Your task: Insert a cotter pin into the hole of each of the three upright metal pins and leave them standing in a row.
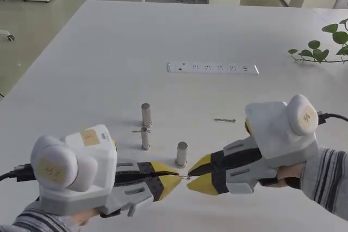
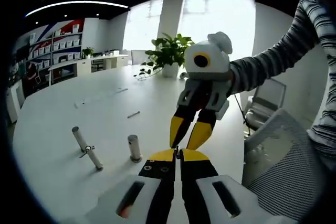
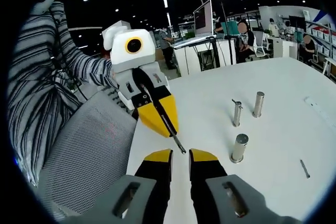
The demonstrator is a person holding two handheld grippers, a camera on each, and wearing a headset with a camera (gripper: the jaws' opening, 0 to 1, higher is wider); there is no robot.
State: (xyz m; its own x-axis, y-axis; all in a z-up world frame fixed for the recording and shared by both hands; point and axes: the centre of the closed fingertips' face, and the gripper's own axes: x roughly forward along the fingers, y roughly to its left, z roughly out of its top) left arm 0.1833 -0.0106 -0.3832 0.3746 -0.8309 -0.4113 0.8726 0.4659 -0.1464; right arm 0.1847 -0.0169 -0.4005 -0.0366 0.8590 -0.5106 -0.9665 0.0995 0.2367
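Note:
Three upright metal pins stand on the white table: a far one (image 1: pixel 146 115), a middle one (image 1: pixel 145 138) with a cotter pin through its hole, and a near one (image 1: pixel 181 154) set to the right. My left gripper (image 1: pixel 175 178) is shut on a thin cotter pin (image 3: pixel 173 132) that sticks out past its tips. My right gripper (image 1: pixel 191 181) faces it tip to tip, open, with the pin's free end between its fingers (image 3: pixel 157 157). In the left gripper view the near metal pin (image 2: pixel 135 148) stands left of both grippers. Another cotter pin (image 1: pixel 224 120) lies loose on the table.
A white power strip (image 1: pixel 213 68) lies across the table beyond the pins. A green plant (image 1: pixel 326 44) trails in at the far right edge. A mesh office chair (image 3: pixel 89 150) stands at the table's near side.

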